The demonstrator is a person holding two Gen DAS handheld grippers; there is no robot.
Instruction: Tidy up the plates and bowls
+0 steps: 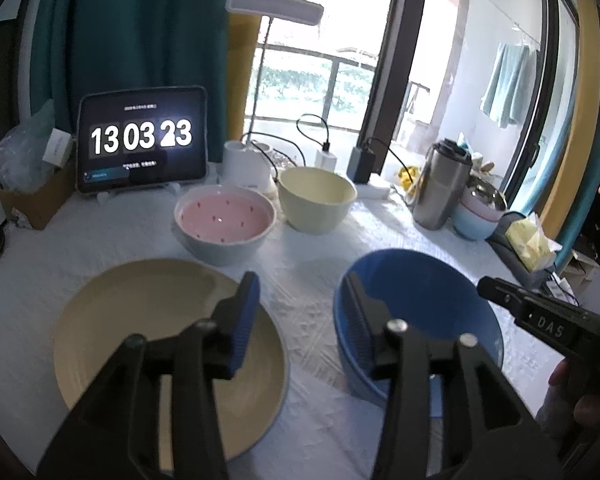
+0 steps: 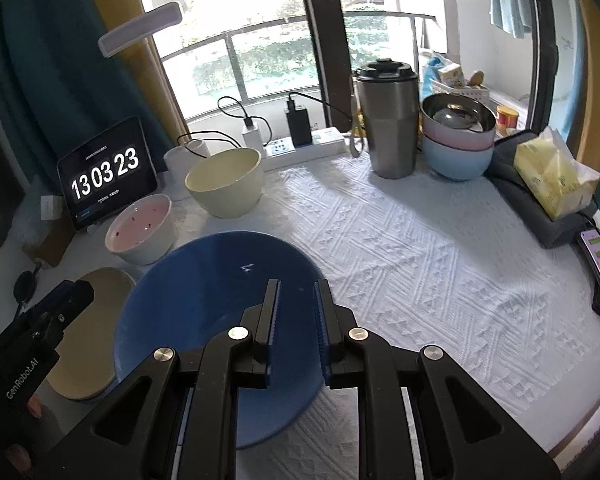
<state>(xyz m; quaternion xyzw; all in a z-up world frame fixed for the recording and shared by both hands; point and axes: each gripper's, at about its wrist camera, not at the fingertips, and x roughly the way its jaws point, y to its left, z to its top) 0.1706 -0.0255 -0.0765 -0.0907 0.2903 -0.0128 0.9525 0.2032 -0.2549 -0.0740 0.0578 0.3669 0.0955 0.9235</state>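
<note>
- Left wrist view: left gripper (image 1: 300, 300) spread wide and empty, one blue pad over the tan plate (image 1: 140, 332), the other finger crossing the near-left rim of the blue bowl (image 1: 420, 320); whether that finger touches the rim, or lies inside or outside the wall, cannot be told.
- Straddling the bare cloth between plate and bowl, so probably poised to steady or take the bowl rather than the plate.
- Farther back on the white tablecloth (image 1: 308, 296): pink-lined bowl (image 1: 225, 224) and cream bowl (image 1: 316, 200) side by side, near but apart, in front of a tablet clock (image 1: 142, 140).
- At the right edge, the black body of the other gripper reaching in toward the blue bowl.
- Right wrist view: right gripper (image 2: 296, 312) narrowed to a slim gap, holding nothing, hovering above the blue bowl's (image 2: 204, 292) right half.
- Gap looks about suited to a bowl wall, so likely lining up to pinch the rim; contact not shown.
- Tan plate (image 2: 88, 340) just left of the bowl, partly hidden by the left gripper's body; apparently a base for stacking.
- At the back right, a steel tumbler (image 2: 388, 120) beside a stack of bowls (image 2: 458, 140), pink in pale blue with a metal one on top: possibly the pattern to follow.
</note>
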